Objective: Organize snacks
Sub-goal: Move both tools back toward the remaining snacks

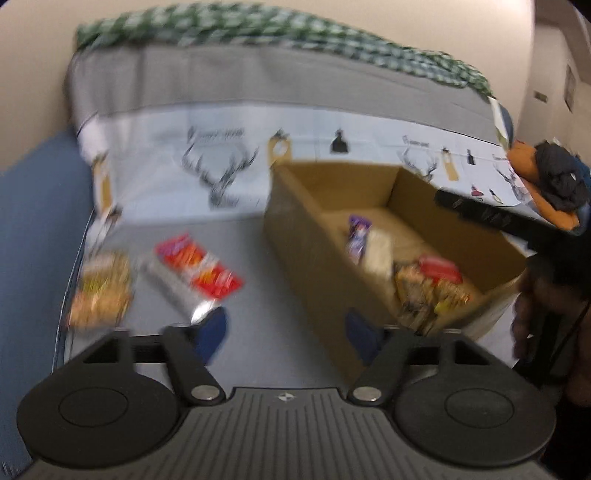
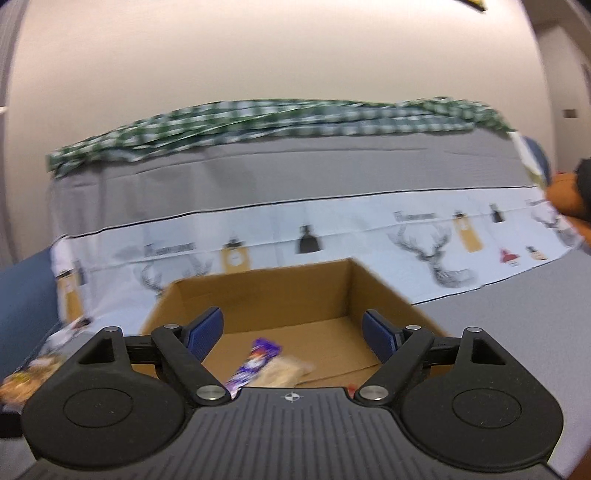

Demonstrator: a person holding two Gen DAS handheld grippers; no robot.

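Left gripper (image 1: pixel 286 334): jaws spread, nothing betw. the blue pads; hung over bare grey surface, just left of the box's near corner.
Right gripper (image 2: pixel 293 336): jaws spread wide, empty; pointed into the box from its near side, pads above the floor of the box.
Cardboard box (image 1: pixel 306 254): open top, on the grey surface (image 1: pixel 255 258), right of the loose snacks.
Box contents: purple wrapper (image 1: pixel 357 236) touching a pale packet (image 1: pixel 378 251) – both mid-box; red pack (image 1: pixel 439 267) and yellow-brown packs (image 1: pixel 428 295) piled at the near end. Far end of box bare.
Same, right wrist view: purple wrapper (image 2: pixel 255 363) and pale packet (image 2: pixel 284 371) lay side by side, below and betw. the pads.
Loose snacks, outside box: red-orange pack (image 1: pixel 199 266); silver packet (image 1: pixel 173 291) just beside it, edges touching or overlapping – blur, couldn't tell which; yellow-tan bag (image 1: pixel 101 291) farther left, near surface edge.
Backdrop: white cloth w. antler prints (image 1: pixel 218 166) along the back; green checked cloth (image 1: pixel 258 33) on top.
Far right: orange and dark clothing heap (image 1: pixel 550 181); person's hand (image 1: pixel 532 314) at frame edge, near the box's right side.
Image quality: left view heavily blurred, labels unreadable.
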